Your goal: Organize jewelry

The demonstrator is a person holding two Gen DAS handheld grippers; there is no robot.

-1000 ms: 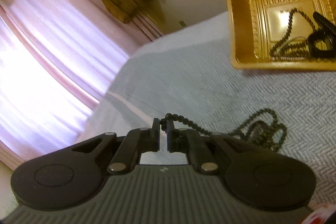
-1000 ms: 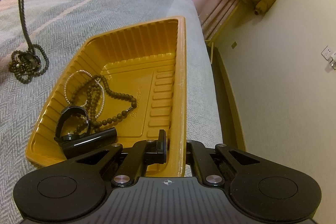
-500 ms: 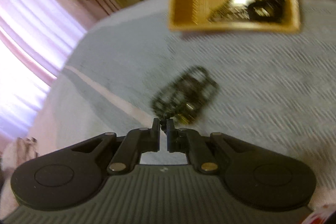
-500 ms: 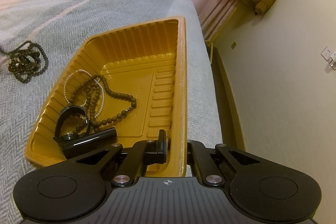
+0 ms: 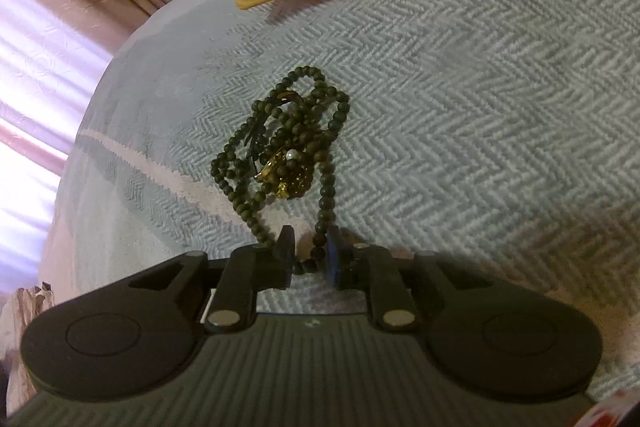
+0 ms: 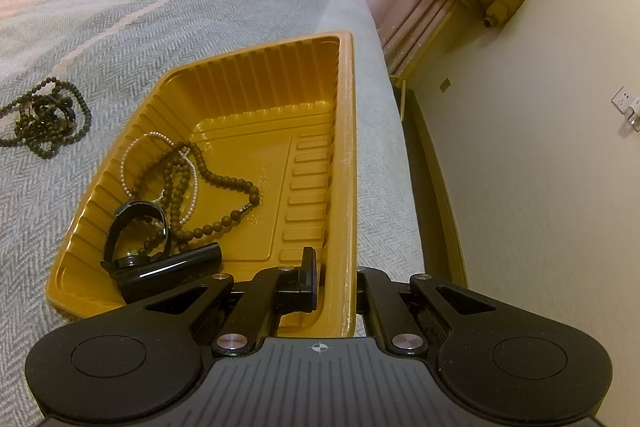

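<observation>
The left tool (image 5: 308, 253), parted around a strand, reaches the bead necklace (image 5: 286, 147) tangled mid-bed; the right tool (image 6: 334, 277) clamps the yellow tray's rim (image 6: 347, 155) (near the bed's edge). Next, likely: pinch, lift, carry trayward.

A yellow ribbed plastic tray (image 6: 280, 99) sits on the bed's grey herringbone blanket (image 5: 460, 115), its long side along the blanket's edge. Inside it, toward its near end, lie a strand of brown beads (image 6: 224, 187) in loose loops, a thin white pearl string (image 6: 132, 155) tangled under those beads, a black wristwatch (image 6: 136, 235) standing on its curled strap, and a glossy black tube (image 6: 172, 269) lying flat just beside the watch. Outside the tray, well apart from its long wall, a dark green bead necklace (image 5: 288, 143) lies heaped on the blanket, with a small gold piece (image 5: 280, 175) caught in the heap.
</observation>
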